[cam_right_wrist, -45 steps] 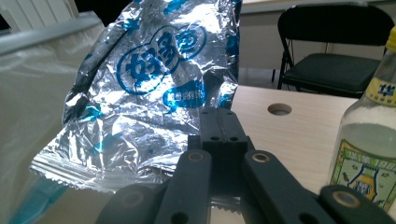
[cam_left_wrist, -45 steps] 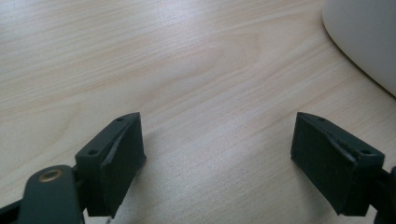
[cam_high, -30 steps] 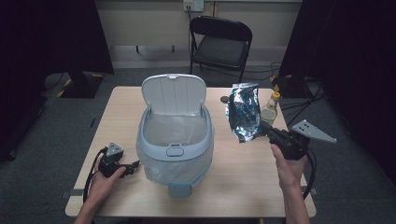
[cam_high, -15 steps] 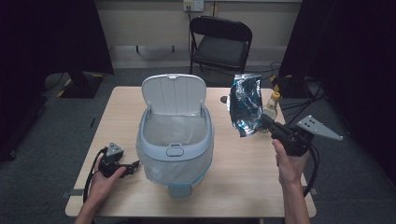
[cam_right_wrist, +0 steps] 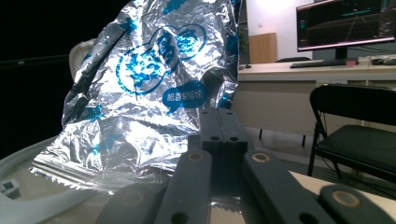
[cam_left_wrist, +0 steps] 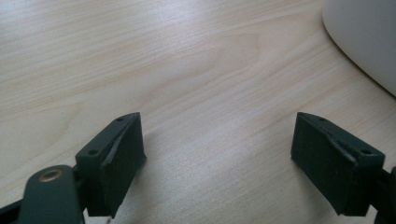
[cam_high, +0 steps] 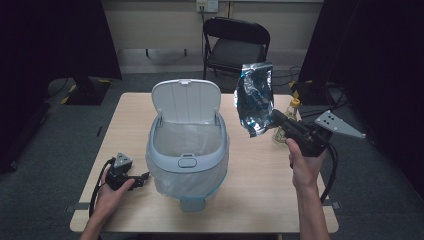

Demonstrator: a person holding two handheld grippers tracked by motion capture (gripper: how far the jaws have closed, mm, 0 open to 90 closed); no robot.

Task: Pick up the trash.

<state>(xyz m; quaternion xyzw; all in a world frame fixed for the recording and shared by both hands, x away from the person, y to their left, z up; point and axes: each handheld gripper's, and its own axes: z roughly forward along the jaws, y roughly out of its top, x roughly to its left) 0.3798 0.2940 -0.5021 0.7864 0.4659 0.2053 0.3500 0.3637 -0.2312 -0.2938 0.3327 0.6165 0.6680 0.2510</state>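
I had the right hand-held gripper (cam_high: 272, 117) clamped on the silver-and-blue foil bag (cam_high: 254, 97), which stood above its tips, right of the open bin (cam_high: 186, 150); my left hand-held gripper (cam_high: 145, 176) lay spread, empty.

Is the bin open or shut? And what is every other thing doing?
Bin: lid up, lined, standing on the table.
Foil bag: crumpled, held in the air right of the bin.
Right gripper: shut on the foil bag.
Left gripper: open, holding nothing.
Bottle: upright, capped.
Chair: unfolded.
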